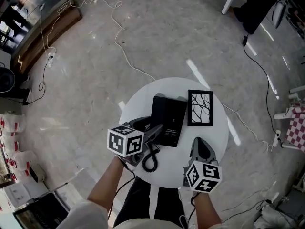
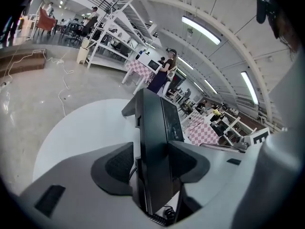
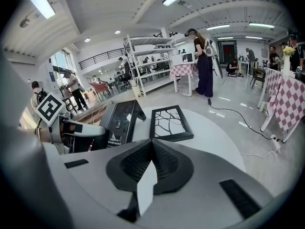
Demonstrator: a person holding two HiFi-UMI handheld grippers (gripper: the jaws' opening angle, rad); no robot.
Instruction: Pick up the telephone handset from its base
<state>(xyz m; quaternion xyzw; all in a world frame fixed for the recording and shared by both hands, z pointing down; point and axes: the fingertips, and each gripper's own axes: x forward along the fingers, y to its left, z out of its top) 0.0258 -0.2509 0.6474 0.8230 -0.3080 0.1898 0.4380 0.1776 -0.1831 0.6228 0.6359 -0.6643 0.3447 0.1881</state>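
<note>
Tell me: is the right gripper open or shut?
The right gripper is shut: its two pads touch, with nothing between them.

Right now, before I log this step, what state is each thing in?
left gripper: open around handset
right gripper: shut, empty
handset: unclamped, against telephone base
telephone base: flat on table
picture frame: flat on table
cord: coiled, slack
</note>
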